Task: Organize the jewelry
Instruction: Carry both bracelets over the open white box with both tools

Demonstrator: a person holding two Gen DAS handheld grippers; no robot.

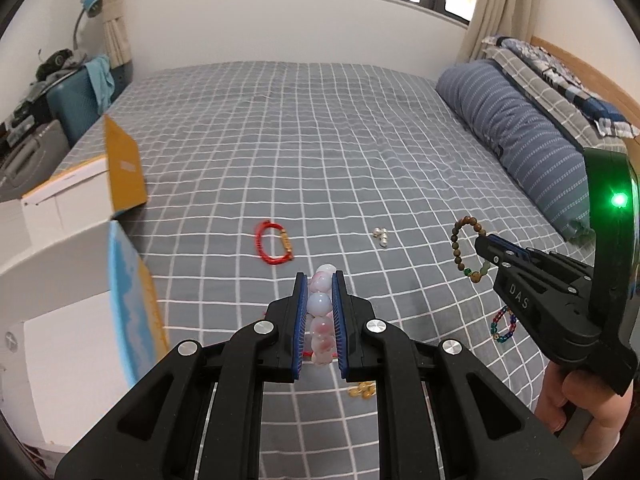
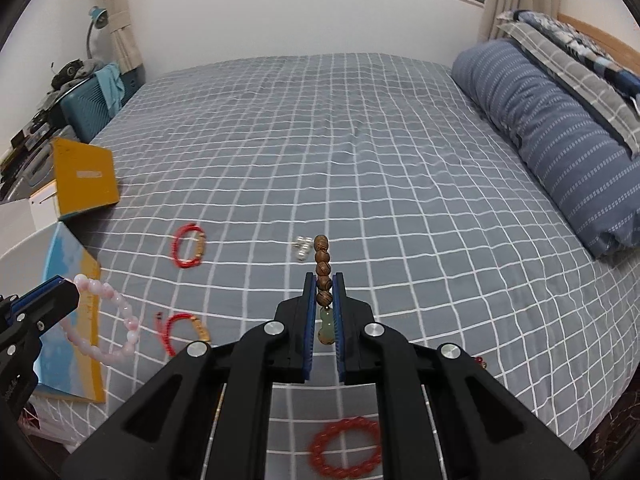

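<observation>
Pink bracelet (image 1: 321, 314) between left jaws

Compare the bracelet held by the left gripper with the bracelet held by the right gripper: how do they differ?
The pink bracelet in the left gripper has large, glossy, pale pink and whitish beads; the brown bracelet in the right gripper has smaller, dark, wood-grained beads. The brown bracelet also carries a green gourd-shaped pendant; the pink bracelet shows none. Both are beaded loops clamped between blue pads, above the checked bedspread.

Grey/white checked bedsheet (image 1: 320, 140), pink bead bracelet (image 1: 322, 312), red cord bracelet (image 1: 274, 245).
</observation>
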